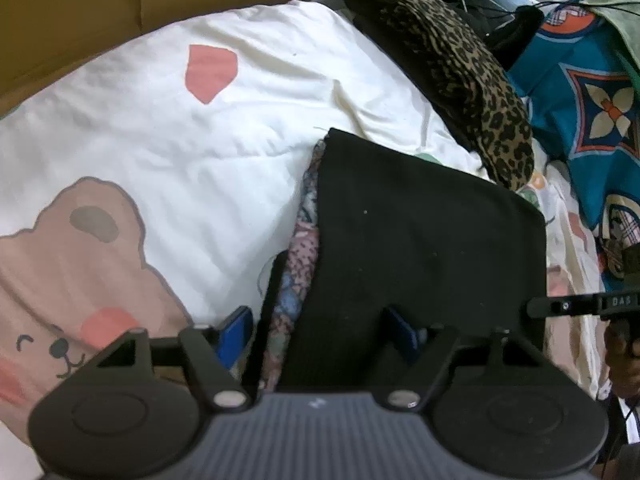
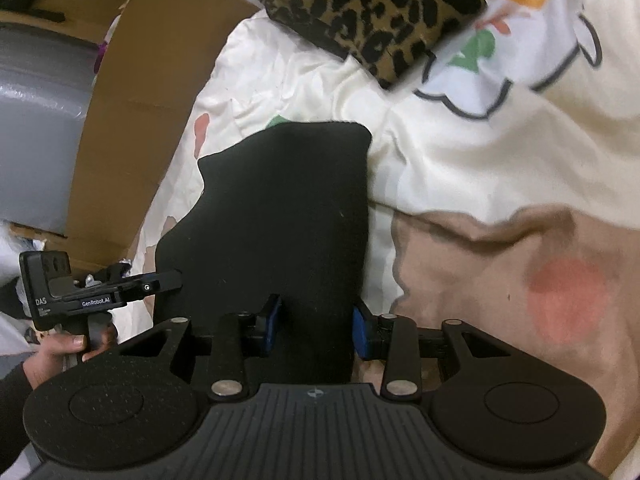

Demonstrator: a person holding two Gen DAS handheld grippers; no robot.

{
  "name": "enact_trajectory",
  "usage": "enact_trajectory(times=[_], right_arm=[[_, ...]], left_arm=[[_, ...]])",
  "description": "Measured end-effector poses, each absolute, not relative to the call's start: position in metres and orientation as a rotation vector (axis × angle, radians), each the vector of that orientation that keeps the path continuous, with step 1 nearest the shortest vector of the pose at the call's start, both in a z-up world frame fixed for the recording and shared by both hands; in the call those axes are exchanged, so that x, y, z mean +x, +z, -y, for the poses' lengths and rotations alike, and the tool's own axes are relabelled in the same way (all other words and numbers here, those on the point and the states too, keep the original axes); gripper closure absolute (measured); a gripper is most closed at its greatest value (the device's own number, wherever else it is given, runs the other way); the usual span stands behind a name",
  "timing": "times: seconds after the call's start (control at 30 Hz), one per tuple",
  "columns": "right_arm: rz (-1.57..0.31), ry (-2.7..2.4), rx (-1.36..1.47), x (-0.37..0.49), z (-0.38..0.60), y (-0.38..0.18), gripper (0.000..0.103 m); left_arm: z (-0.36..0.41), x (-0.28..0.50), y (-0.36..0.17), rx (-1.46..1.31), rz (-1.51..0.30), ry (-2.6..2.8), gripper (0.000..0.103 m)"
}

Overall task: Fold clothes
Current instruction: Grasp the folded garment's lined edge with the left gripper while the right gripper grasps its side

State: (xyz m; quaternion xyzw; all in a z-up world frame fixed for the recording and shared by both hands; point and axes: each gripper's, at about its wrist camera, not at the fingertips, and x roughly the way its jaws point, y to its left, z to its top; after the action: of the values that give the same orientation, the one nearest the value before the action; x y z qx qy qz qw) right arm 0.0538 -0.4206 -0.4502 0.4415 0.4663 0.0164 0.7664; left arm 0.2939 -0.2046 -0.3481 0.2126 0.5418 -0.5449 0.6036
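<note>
A folded black garment (image 1: 424, 240) lies on a cream bedspread (image 1: 180, 132) printed with a cartoon bear, caught between both hand-held tools. The right gripper (image 2: 316, 330) has its blue pads (image 2: 272, 326) set against the near edge of the black cloth on either side, jaws fairly narrow and apparently pinching the fabric. The left gripper (image 1: 316, 332) stands wide, one blue finger (image 1: 236, 332) out on the bedspread and the other tucked under the black fabric's edge; whether it presses on anything cannot be told.

Only the left wrist view shows a patterned pink-and-blue garment (image 1: 300, 256) layered beneath the black one, along with a teal patterned cloth (image 1: 576, 92) and a heap of dark items at the far right. The right wrist view alone shows the person's left hand (image 2: 68, 348) wrapped around the left tool's handle, plus a grey padded surface beside the cardboard (image 2: 132, 120). A folded leopard-print garment (image 2: 360, 12) sits beyond the black one in both views.
</note>
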Motion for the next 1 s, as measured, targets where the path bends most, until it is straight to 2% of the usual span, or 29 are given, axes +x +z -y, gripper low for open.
enact_trajectory(times=[0.13,0.37,0.73,0.8,0.83,0.87,1.0], right_arm=[[-1.006,0.059,0.984,0.056,0.419,-0.443,0.078],[-1.03,0.042,1.001,0.059,0.419,-0.46,0.073],[-0.986,0.053,1.097,0.058,0.422,-0.478,0.072],[-0.977,0.048,1.097,0.059,0.421,-0.476,0.075],[-0.972,0.044,1.096,0.059,0.421,-0.475,0.08],[-0.965,0.04,1.104,0.059,0.422,-0.473,0.096],[-0.97,-0.007,1.125,0.063,0.423,-0.459,0.097]], left_arm=[[0.204,0.294,-0.35,0.482,-1.249,-1.277,0.031],[0.204,0.3,-0.352,0.418,-1.289,-1.273,0.029],[0.21,0.313,-0.364,0.346,-1.371,-1.29,0.026],[0.211,0.315,-0.366,0.342,-1.389,-1.287,0.031],[0.211,0.317,-0.367,0.331,-1.406,-1.282,0.039],[0.211,0.319,-0.367,0.32,-1.423,-1.277,0.045],[0.21,0.32,-0.366,0.3,-1.468,-1.274,0.058]])
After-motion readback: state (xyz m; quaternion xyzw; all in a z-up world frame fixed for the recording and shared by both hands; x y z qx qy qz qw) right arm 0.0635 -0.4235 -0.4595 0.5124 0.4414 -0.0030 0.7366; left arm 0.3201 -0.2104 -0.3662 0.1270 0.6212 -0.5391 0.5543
